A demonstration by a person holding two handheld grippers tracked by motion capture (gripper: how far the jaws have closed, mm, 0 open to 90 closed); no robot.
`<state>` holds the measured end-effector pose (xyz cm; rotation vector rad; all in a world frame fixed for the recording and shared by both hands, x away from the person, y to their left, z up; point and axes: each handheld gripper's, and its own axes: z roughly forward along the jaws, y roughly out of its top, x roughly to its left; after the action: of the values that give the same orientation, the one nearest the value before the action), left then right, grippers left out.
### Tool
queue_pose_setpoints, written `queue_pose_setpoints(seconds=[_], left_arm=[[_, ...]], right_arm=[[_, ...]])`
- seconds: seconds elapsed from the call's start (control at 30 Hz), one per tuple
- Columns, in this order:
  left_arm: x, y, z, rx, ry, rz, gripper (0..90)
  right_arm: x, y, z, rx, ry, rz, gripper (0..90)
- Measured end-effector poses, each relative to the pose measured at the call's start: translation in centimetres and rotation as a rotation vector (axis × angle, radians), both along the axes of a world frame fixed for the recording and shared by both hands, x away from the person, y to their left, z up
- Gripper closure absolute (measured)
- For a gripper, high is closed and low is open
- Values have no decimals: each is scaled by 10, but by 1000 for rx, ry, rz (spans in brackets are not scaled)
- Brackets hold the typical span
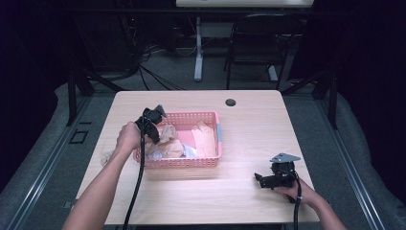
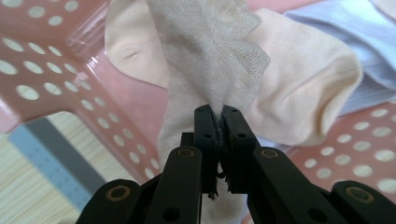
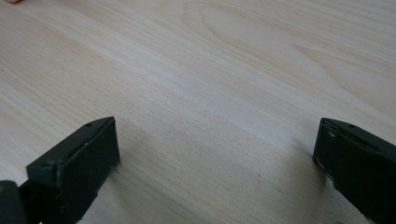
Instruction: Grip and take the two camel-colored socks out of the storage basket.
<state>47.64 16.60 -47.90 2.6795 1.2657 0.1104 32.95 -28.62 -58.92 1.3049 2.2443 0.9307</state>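
Observation:
A pink perforated basket [image 1: 182, 163] stands left of the table's centre and holds several socks and cloths. My left gripper [image 1: 156, 138] reaches over the basket's left end. In the left gripper view it [image 2: 219, 114] is shut on a thin beige mesh sock [image 2: 205, 56], which hangs stretched from the jaws. Under that sock lie a peach sock [image 2: 299, 84] and a pale blue cloth [image 2: 341, 28]. My right gripper [image 1: 260, 180] rests on the table at the front right; in the right gripper view it [image 3: 215, 144] stands open over bare wood [image 3: 210, 70].
A crumpled beige piece [image 1: 106, 156] lies on the table just left of the basket. A round cable hole [image 1: 231, 102] is near the far edge. A black chair [image 1: 258, 43] and a desk leg stand beyond the table.

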Motion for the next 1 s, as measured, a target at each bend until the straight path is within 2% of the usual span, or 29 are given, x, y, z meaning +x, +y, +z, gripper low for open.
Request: queue_pose_setpoints(seconds=[0.1, 0.33, 0.67, 1.0], left_arm=[[-2, 3, 9, -6, -27, -3, 857], [-6, 7, 33, -12, -42, -15, 859], [-9, 6, 72, -10, -89, -24, 859], [-13, 6, 96, -10, -119, -29, 859]], right_arm=[[0, 0, 0, 3, 1, -1, 0], [0, 0, 0, 3, 1, -1, 0], [0, 0, 0, -5, 2, 2, 0], [0, 0, 0, -5, 0, 2, 0]])
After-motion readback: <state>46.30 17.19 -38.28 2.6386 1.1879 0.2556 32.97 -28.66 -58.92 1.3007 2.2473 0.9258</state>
